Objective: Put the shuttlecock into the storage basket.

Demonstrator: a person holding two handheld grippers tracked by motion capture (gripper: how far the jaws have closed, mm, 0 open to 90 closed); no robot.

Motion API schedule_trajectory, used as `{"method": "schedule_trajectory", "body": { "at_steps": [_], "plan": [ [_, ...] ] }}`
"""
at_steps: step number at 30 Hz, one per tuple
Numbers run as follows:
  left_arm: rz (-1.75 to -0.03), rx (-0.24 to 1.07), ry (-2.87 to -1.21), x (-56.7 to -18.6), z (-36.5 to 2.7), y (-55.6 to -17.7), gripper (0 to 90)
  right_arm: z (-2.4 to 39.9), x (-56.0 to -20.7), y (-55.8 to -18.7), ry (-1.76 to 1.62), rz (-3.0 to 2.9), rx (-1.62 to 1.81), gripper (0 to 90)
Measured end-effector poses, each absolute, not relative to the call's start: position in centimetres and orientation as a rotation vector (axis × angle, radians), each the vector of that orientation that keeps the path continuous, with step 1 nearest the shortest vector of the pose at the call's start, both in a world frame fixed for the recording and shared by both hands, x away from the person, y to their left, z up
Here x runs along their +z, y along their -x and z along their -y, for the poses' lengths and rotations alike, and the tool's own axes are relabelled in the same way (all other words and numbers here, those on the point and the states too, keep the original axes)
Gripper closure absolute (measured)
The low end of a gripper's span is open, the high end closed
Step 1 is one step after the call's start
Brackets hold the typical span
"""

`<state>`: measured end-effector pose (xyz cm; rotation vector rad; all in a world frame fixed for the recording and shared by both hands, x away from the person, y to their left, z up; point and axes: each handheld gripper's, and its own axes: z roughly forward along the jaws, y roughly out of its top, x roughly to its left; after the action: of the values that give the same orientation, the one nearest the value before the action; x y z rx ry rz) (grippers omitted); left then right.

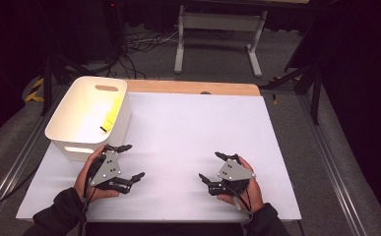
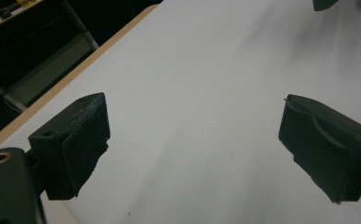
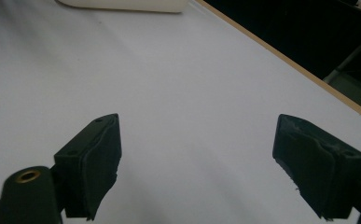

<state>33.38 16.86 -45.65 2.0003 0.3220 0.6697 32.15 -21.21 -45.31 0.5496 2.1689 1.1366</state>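
Two black grippers rest low over a white table [image 1: 188,137], each in a person's hand. My left gripper [image 1: 133,161] sits just in front of a white bin [image 1: 90,117], its jaws spread wide toward the table's middle with nothing between them. In the left gripper view its gripper [image 2: 194,149] frames bare white surface. My right gripper [image 1: 210,167] lies at the front right, jaws wide apart and pointing left, holding nothing. Its own view shows the gripper [image 3: 197,163] over bare table. A yellow item [image 1: 112,115] lies inside the bin against its right wall.
The table's far edge is a wooden strip [image 1: 193,87]. Beyond it stand a metal frame [image 1: 217,29] and floor cables [image 1: 134,44]. The bin's bottom edge [image 3: 122,4] appears at the top of the right gripper view.
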Motion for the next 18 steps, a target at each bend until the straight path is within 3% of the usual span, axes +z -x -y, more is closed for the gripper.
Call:
{"method": "schedule_trajectory", "body": {
  "at_steps": [18],
  "plan": [
    [-0.386, 0.605, -2.031, -47.7, -18.9, -33.0, 9.2, 21.1, -45.4, -32.1, -0.542, -2.178, 1.131, 15.9]
  ]
}}
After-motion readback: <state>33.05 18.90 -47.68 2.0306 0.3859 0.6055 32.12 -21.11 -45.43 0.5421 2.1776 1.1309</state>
